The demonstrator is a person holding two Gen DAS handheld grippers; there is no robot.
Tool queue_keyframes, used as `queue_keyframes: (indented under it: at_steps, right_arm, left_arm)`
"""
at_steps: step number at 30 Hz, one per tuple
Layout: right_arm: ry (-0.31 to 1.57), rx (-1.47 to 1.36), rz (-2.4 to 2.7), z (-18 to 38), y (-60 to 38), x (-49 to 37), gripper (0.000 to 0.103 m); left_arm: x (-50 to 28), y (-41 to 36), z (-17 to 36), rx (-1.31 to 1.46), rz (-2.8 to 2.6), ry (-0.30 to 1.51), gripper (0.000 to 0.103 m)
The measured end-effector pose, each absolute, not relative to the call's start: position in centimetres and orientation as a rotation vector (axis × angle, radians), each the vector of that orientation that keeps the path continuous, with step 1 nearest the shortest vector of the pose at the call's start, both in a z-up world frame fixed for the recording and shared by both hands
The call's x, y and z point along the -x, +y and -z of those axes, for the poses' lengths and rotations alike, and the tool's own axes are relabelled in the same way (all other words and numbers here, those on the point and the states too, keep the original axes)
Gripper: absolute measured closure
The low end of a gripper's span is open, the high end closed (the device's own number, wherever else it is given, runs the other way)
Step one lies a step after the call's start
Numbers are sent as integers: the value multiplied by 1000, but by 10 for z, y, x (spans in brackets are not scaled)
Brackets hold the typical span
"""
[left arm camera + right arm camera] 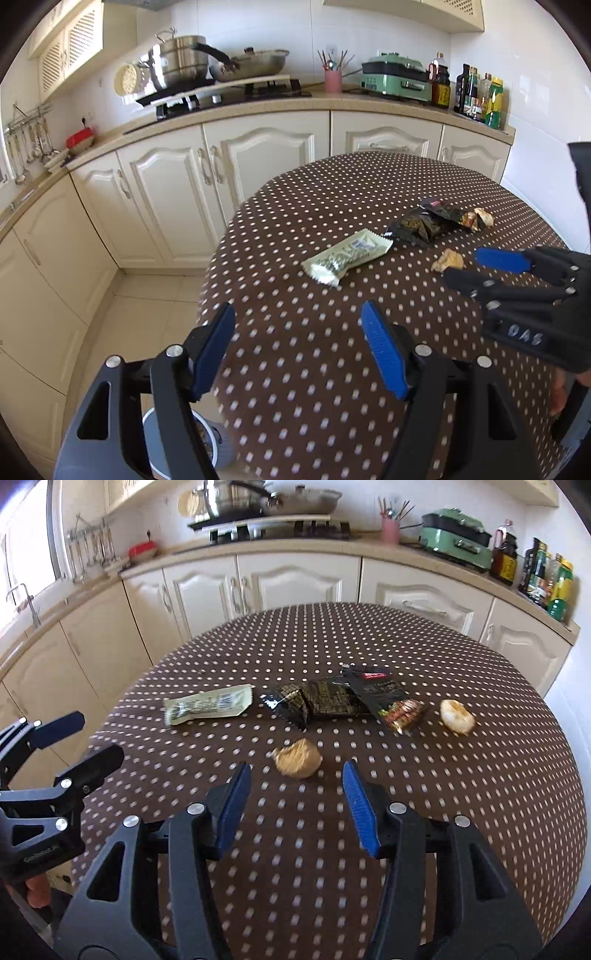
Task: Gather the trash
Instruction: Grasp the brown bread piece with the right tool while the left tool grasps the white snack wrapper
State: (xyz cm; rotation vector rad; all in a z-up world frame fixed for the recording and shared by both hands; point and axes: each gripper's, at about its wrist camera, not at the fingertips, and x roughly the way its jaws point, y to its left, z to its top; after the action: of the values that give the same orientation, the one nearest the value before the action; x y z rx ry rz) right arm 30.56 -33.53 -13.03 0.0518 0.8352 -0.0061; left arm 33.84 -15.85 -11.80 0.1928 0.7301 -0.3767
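Note:
On the brown dotted tablecloth (443, 812) lie a pale green wrapper (207, 709) (345, 260), a black wrapper (314, 701) (413, 227), a dark snack bag (391, 701) (448, 212), and two tan crumpled scraps (297, 762) (458, 716). The nearer scrap (447, 260) sits just ahead of my right gripper (295, 775), which is open and empty. My left gripper (295, 317) is open and empty too, over the table's left edge, short of the green wrapper. Each gripper appears in the other's view: right (476, 264), left (79, 734).
A grey bin (199, 439) stands on the tiled floor below the table's left edge, under my left gripper. Cream kitchen cabinets (258, 158) and a counter with a stove, pots (181, 61), a green appliance (397, 79) and bottles run behind the table.

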Motion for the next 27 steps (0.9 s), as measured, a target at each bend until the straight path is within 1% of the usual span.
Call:
queue_keyframes:
  at_steps: [1,2,3,16,17,18,19,20,22,27]
  right_arm:
    - [847,-52,4,132,-336,-311,52]
    - [855,-53,4,134,-337,-315,56]
    - [866,-52,-3,136,-339,-318,75]
    - [808,-164,-49,129,-353,-314,75]
    - [807,-171,-49,128,-354,-315,75]
    - [807,-171,-50,128,-354,-315,75]
    - [807,-172,-53,128,-354,-316,75]
    - [808,-170,-53,128,-353,-316,75]
    - [806,-164,-54,127,-353,-316,75]
    - [782,-153,-50,123,-353,-315,75]
  left_arm:
    - [-345,-162,119,-181,386,746,33]
    - [-349,-163,121,-176,392,756,33]
    - [-354,-166,123,-173,400,769,33]
    - [-401,-214,144,-248,423,881,34]
    - [-402,-215,143,-242,427,881,37]
    - [-403,-216,143,-240,431,884,48]
    - [-404,-217,143,-242,440,882,61]
    - [-404,-218,142,-241,445,881,67]
    - [-403,-219,142,-251,449,875,73]
    - [-390,-217,140,-264,461,851,77]
